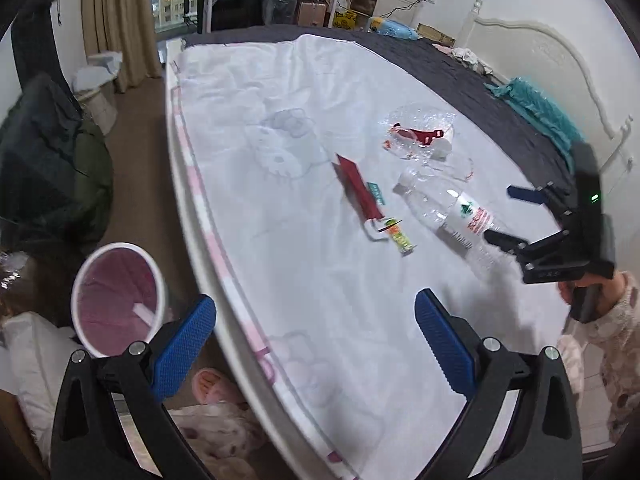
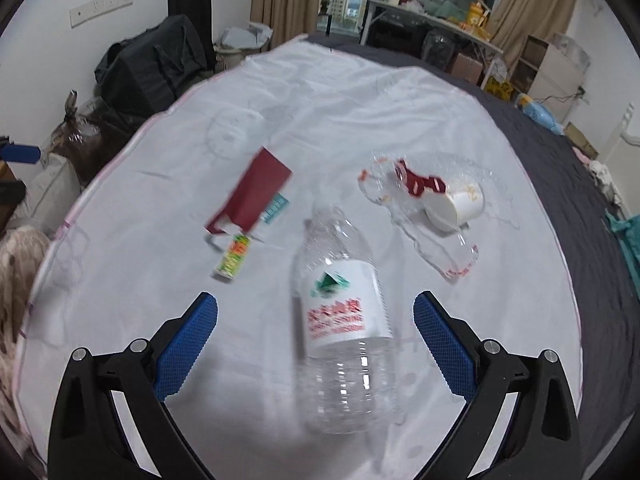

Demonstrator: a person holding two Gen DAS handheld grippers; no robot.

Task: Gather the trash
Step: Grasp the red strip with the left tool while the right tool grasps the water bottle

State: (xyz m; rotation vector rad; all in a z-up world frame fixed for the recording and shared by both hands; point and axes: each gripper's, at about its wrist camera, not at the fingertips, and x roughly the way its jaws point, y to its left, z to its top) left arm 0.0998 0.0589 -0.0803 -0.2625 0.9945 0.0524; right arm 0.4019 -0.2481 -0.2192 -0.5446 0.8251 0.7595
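Bin [image 1: 118,300] with pink liner on floor at far left, beside bed edge. Your left gripper [image 1: 316,344] spread wide, empty, over white sheet [image 1: 320,280]. Red wrapper [image 2: 252,200] and small green-yellow packet [image 2: 232,260] mid-sheet, touching. Clear bottle [image 2: 344,320] lying flat; your right gripper [image 2: 316,344] spread wide, straddling its base, fingers [image 2: 444,344] apart from it. Paper cup [image 2: 460,204] on crumpled clear plastic [image 2: 432,248], further right.
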